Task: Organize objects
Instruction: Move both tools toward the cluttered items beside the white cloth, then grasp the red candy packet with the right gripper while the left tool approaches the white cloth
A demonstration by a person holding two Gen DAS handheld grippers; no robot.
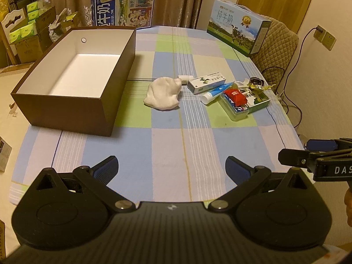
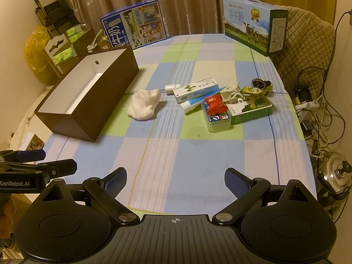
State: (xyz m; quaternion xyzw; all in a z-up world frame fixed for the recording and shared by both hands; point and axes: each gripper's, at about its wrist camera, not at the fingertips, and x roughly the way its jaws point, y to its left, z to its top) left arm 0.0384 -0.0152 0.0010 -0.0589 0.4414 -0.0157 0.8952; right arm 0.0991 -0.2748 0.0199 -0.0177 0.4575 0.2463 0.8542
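Both claws, the left claw and the right claw, are hovering spread wide and empty at the lower frame. The small items are lying clustered right of centre on the desk, the white cloth nearest the empty brown box at upper left. Taking the cloth first, pinching a raised fold, is looking sensible.

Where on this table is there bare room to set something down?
The near half of the tablecloth, between the claws and the clutter, is bare, as is the far strip before the two milk cartons. The brown box looks empty. It is crowded at right-centre, from the white cloth to the green packet.
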